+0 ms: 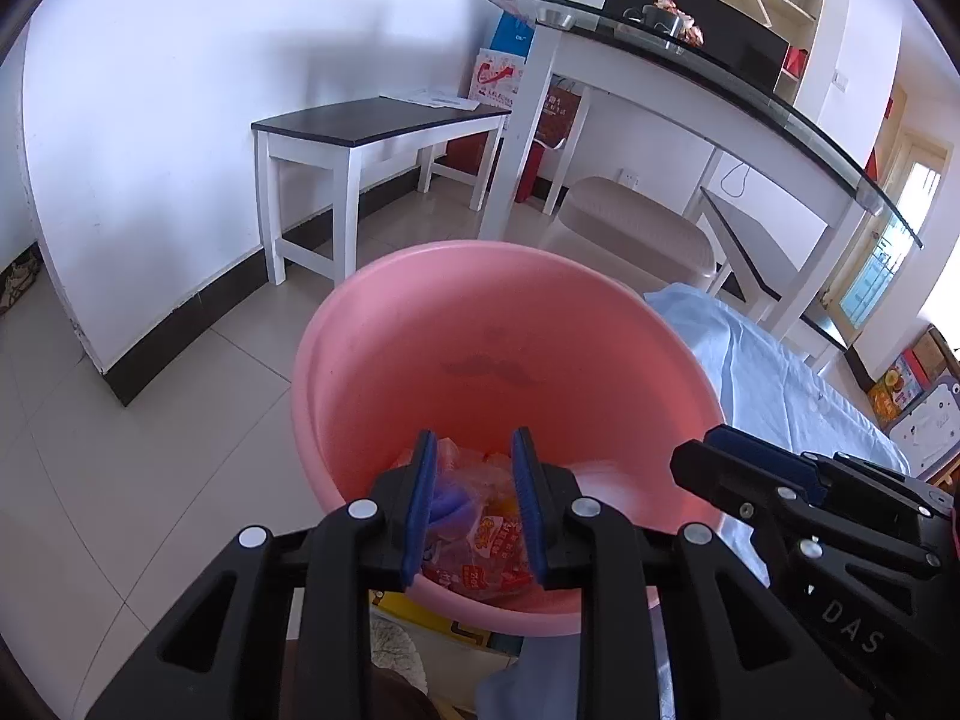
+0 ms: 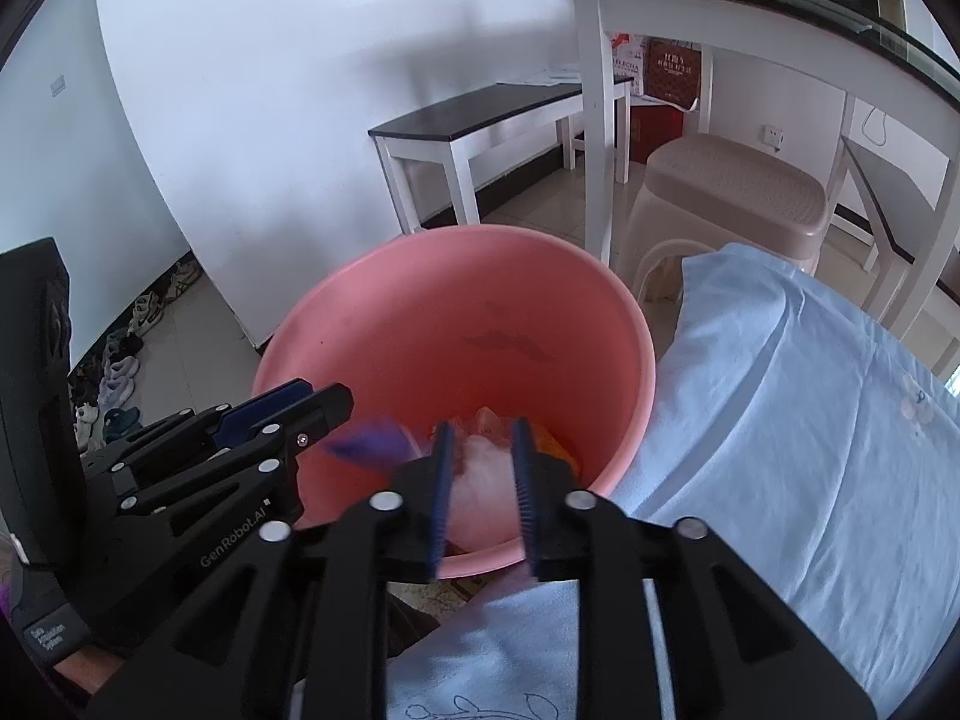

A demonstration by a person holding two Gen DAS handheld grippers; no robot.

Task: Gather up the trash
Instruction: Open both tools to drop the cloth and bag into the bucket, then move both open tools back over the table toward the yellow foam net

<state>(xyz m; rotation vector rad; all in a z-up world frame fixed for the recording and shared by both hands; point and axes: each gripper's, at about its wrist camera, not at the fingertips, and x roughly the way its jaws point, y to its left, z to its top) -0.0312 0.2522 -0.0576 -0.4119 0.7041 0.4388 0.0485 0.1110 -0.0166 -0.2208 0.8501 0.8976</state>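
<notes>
Left wrist view: The left gripper [image 1: 474, 450] was held over the near rim of a pink basin [image 1: 420, 336], pointed down into it. Its blue-padded jaws stood apart, and nothing was pressed between the pads. Below the gap, a heap of trash [image 1: 480, 540] was seen at the bottom of the basin: clear wrappers with red and orange print and a purple piece among them. The right gripper [image 1: 738, 456] was seen at the right edge, reaching in over the basin rim; its jaw state could not be told from this view. A light blue cloth [image 1: 798, 384] was spread over the surface beside the basin on the right. Beyond the basin, a dark-topped white bench [image 1: 384, 120], a beige stool [image 1: 636, 222] and a glass-topped table [image 1: 720, 72] were seen on the tiled floor [image 1: 120, 450].

Right wrist view: The right gripper [image 2: 483, 432] was held over the near rim of the basin [image 2: 390, 324]. Its jaws stood apart, with no item clamped. A pale, blurred piece of trash [image 2: 483, 480] was seen below the gap, inside the basin, and a blurred purple scrap [image 2: 366, 444] was seen just left of the jaws. The left gripper [image 2: 300, 399] was seen at the left, its tips over the basin rim. The blue cloth [image 2: 780, 420] lay to the right, touching the basin wall. Shoes [image 2: 120, 360] were lined along the wall at the left.
</notes>
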